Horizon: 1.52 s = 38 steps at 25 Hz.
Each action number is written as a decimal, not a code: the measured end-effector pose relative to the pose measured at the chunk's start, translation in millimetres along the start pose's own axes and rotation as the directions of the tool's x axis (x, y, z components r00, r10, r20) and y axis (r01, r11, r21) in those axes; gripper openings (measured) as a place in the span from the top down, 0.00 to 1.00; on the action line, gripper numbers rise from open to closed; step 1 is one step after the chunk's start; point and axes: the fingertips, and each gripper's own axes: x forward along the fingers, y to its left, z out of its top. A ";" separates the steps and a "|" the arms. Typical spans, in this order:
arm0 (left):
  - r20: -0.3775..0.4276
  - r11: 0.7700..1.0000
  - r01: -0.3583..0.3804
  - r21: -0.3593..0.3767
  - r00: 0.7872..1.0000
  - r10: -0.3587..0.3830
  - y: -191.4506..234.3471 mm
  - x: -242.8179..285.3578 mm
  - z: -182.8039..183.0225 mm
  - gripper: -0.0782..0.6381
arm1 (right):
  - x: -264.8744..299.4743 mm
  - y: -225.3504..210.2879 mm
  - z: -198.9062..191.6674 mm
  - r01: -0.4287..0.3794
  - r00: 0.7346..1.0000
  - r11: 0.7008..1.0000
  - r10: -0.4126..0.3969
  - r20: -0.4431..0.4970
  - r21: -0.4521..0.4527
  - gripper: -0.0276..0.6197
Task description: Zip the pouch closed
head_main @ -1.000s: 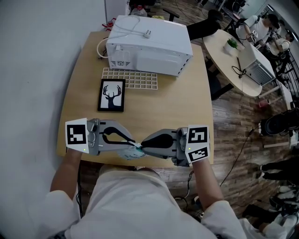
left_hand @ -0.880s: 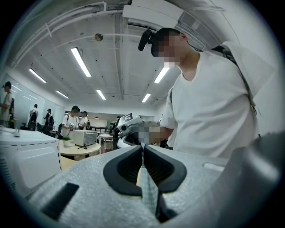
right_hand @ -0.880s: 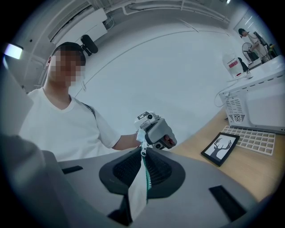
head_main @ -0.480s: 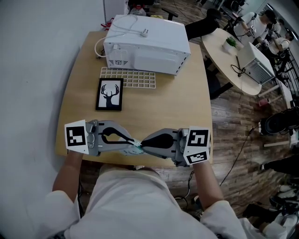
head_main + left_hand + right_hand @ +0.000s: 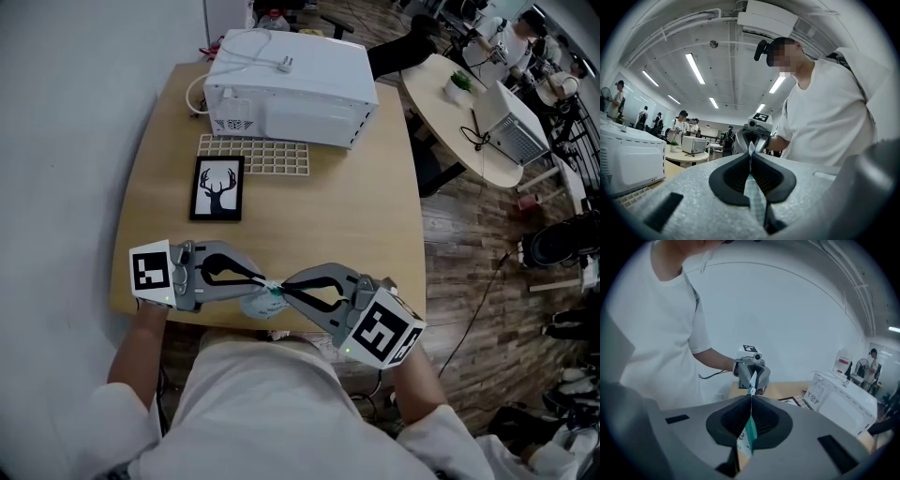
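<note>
Seemingly early: left claw (image 5: 263, 280) and right claw (image 5: 285, 289) each clamp the small pouch (image 5: 259, 304). Zip progress can't be seen.

The pouch (image 5: 261, 306) is pale teal, the table (image 5: 319, 216) tan, the boxy appliance (image 5: 291, 84) white.
</note>
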 end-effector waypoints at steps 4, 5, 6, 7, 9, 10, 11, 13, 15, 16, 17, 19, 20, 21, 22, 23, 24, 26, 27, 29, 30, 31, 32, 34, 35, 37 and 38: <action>0.052 1.000 -0.014 -0.023 0.999 0.015 2.2 -2.1 1.0 0.86 | 0.0 -3.6 -0.8 0.092 0.994 0.990 -0.098 -0.055 -0.109 0.95; 0.055 1.000 -0.018 -0.024 0.998 0.020 3.3 -2.6 0.3 0.86 | 0.6 -4.1 -1.4 0.107 0.991 0.986 -0.116 -0.064 -0.127 0.95; 0.060 0.999 -0.023 -0.023 0.998 0.024 4.7 -3.1 0.0 0.86 | 1.3 -4.3 -2.1 0.120 0.989 0.983 -0.131 -0.069 -0.140 0.95; 0.070 0.999 -0.027 -0.016 0.997 0.028 6.4 -3.4 0.6 0.86 | 2.0 -4.6 -3.1 0.131 0.987 0.980 -0.142 -0.072 -0.147 0.95; 0.096 0.999 -0.038 -0.003 0.995 0.038 10.2 -4.0 2.5 0.86 | 3.6 -5.7 -5.0 0.148 0.984 0.977 -0.161 -0.075 -0.152 0.95; 0.105 0.999 -0.045 -0.006 0.993 0.045 11.7 -4.6 2.3 0.86 | 4.4 -6.6 -5.6 0.157 0.983 0.975 -0.170 -0.076 -0.155 0.95; 0.113 0.998 -0.053 -0.015 0.992 0.055 13.2 -5.3 1.6 0.86 | 5.1 -7.4 -6.0 0.167 0.980 0.973 -0.181 -0.077 -0.162 0.95; 0.131 0.996 -0.080 -0.039 0.988 0.084 16.9 -6.0 -0.5 0.86 | 6.5 -8.9 -8.1 0.193 0.973 0.962 -0.213 -0.088 -0.196 0.95; 0.142 0.991 -0.115 -0.062 0.982 0.123 21.3 -5.9 -4.7 0.86 | 8.2 -10.3 -12.5 0.220 0.962 0.946 -0.251 -0.105 -0.239 0.95; 0.145 0.988 -0.133 -0.073 0.979 0.142 23.4 -5.9 -7.0 0.86 | 9.1 -11.1 -14.8 0.232 0.957 0.938 -0.267 -0.111 -0.257 0.95; 0.148 0.985 -0.148 -0.086 0.976 0.160 25.4 -6.0 -8.9 0.86 | 10.0 -11.8 -16.6 0.242 0.953 0.931 -0.281 -0.117 -0.272 0.95; 0.159 0.978 -0.170 -0.119 0.969 0.188 29.1 -5.8 -11.6 0.86 | 11.0 -13.3 -19.4 0.258 0.943 0.919 -0.307 -0.128 -0.299 0.95; 0.166 0.975 -0.172 -0.141 0.967 0.194 30.1 -5.3 -12.5 0.86 | 11.1 -14.1 -20.2 0.265 0.939 0.912 -0.318 -0.133 -0.313 0.95; 0.172 0.973 -0.169 -0.160 0.965 0.196 30.3 -4.6 -13.0 0.86 | 10.7 -14.9 -20.5 0.269 0.936 0.907 -0.326 -0.135 -0.325 0.95; 0.174 0.971 -0.164 -0.173 0.965 0.194 29.8 -4.0 -13.2 0.86 | 10.2 -15.7 -20.4 0.272 0.934 0.903 -0.330 -0.134 -0.332 0.95; 0.170 0.971 -0.160 -0.177 0.967 0.190 29.2 -3.5 -13.3 0.86 | 9.6 -16.6 -19.9 0.272 0.934 0.902 -0.332 -0.132 -0.336 0.95; 0.162 0.972 -0.156 -0.176 0.969 0.185 29.0 -3.4 -13.3 0.85 | 9.3 -17.6 -19.4 0.272 0.934 0.901 -0.331 -0.130 -0.338 0.95; 0.147 0.975 -0.151 -0.165 0.974 0.175 29.9 -3.2 -12.8 0.84 | 9.3 -19.0 -18.8 0.275 0.935 0.901 -0.332 -0.127 -0.335 0.95; 0.139 0.977 -0.148 -0.156 0.976 0.170 30.2 -2.8 -12.3 0.84 | 9.2 -19.4 -18.9 0.276 0.935 0.902 -0.333 -0.126 -0.331 0.95; 0.122 0.981 -0.140 -0.133 0.980 0.156 29.9 -1.4 -10.8 0.82 | 9.1 -20.1 -19.0 0.277 0.934 0.904 -0.333 -0.128 -0.326 0.95; 0.114 0.983 -0.136 -0.122 0.982 0.150 29.6 -0.8 -9.9 0.79 | 8.9 -20.7 -18.8 0.276 0.934 0.905 -0.332 -0.129 -0.324 0.95; 0.108 0.985 -0.135 -0.111 0.983 0.147 29.2 -0.5 -9.0 0.79 | 8.7 -21.1 -18.5 0.275 0.935 0.906 -0.330 -0.130 -0.322 0.95; 0.105 0.985 -0.136 -0.102 0.984 0.147 29.1 -0.4 -8.3 0.79 | 8.4 -21.2 -18.1 0.273 0.936 0.907 -0.328 -0.131 -0.320 0.95; 0.104 0.986 -0.144 -0.090 0.983 0.153 29.6 -0.7 -7.6 0.82 | 8.2 -20.7 -17.7 0.270 0.936 0.909 -0.325 -0.132 -0.318 0.95; 0.104 0.985 -0.147 -0.087 0.982 0.156 30.1 -1.0 -7.5 0.82 | 8.6 -20.5 -17.7 0.268 0.937 0.909 -0.323 -0.133 -0.319 0.95; 0.102 0.986 -0.148 -0.080 0.983 0.155 30.5 -1.3 -7.6 0.78 | 9.9 -20.4 -17.8 0.264 0.938 0.909 -0.320 -0.136 -0.321 0.95; 0.100 0.987 -0.146 -0.074 0.983 0.153 30.3 -1.2 -7.5 0.77 | 10.6 -20.5 -17.9 0.262 0.938 0.910 -0.318 -0.138 -0.321 0.95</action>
